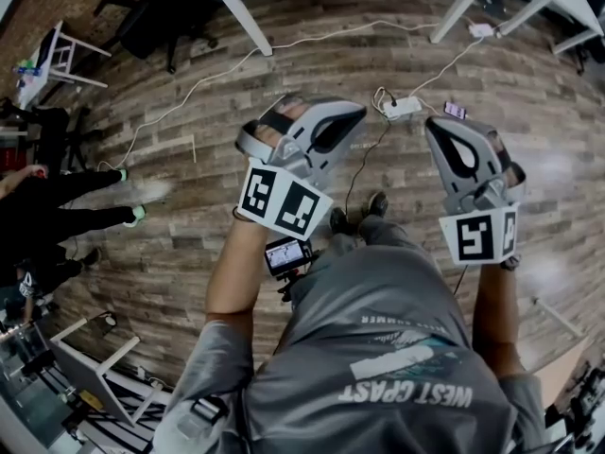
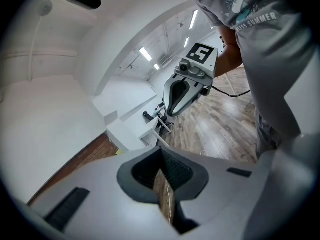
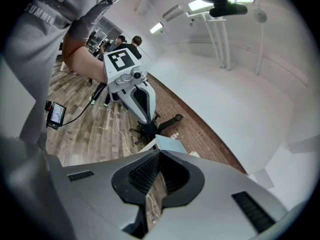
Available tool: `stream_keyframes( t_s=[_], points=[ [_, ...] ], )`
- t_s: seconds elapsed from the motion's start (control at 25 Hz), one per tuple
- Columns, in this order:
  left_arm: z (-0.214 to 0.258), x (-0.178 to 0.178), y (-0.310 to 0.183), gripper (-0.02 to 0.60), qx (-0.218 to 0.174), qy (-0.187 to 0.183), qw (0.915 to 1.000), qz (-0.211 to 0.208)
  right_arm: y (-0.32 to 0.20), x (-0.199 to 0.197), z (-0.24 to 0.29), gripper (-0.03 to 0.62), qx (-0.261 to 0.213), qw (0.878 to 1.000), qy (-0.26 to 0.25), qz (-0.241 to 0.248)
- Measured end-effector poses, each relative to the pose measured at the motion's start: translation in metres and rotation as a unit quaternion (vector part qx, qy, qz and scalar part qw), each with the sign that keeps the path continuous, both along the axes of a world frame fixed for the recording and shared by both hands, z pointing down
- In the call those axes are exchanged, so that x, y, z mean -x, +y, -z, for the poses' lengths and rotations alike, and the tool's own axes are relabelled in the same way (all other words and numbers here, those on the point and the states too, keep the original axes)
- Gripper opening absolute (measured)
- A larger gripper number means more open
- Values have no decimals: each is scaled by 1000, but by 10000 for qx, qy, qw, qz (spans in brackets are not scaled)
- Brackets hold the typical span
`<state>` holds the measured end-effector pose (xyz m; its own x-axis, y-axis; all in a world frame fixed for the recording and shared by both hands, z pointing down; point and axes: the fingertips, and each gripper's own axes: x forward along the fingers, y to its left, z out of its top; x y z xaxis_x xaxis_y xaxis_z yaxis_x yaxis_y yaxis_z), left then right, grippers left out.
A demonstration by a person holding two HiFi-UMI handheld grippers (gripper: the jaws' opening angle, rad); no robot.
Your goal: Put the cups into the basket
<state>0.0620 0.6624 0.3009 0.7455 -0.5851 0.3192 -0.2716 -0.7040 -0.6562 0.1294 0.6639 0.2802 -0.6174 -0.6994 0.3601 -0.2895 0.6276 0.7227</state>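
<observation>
No cup and no basket shows in any view. In the head view my left gripper (image 1: 352,112) and right gripper (image 1: 435,127) are held out over the wooden floor, in front of the person's body, with jaws pointing away. In the left gripper view the jaws (image 2: 161,152) meet at their tips with nothing between them, and the right gripper (image 2: 181,93) hangs in the air across from them. In the right gripper view the jaws (image 3: 158,154) are likewise pressed together and empty, with the left gripper (image 3: 134,95) opposite.
White table legs (image 1: 248,23) stand at the far edge. A power strip (image 1: 401,108) with cables and a phone (image 1: 455,110) lie on the floor ahead. Another person in black (image 1: 57,206) stands at the left. An office chair (image 1: 161,8) is at the far left.
</observation>
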Motion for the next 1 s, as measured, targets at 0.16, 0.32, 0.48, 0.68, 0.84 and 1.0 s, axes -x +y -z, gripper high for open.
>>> stream_keyframes(
  t_s=[0.16, 0.32, 0.48, 0.68, 0.84, 1.0],
  points=[
    [-4, -17, -16, 2, 65, -98, 9999, 67, -18, -16, -4, 14, 38, 9999, -105, 89],
    [-6, -36, -42, 2, 117, -140, 9997, 167, -44, -34, -8, 14, 65, 9996, -193, 186],
    [-8, -56, -67, 2, 159, -182, 9994, 265, -70, -54, -10, 14, 90, 9992, -278, 289],
    [-2, -70, -90, 2, 93, -264, 9988, 402, -90, -65, -8, 14, 81, 9983, -361, 459],
    [2, -67, -105, 2, 91, -310, 9985, 433, -105, -63, -6, 14, 113, 9979, -405, 486],
    [7, -54, -121, 2, 75, -288, 9989, 371, -119, -53, -6, 14, 107, 9984, -360, 416]
  ],
)
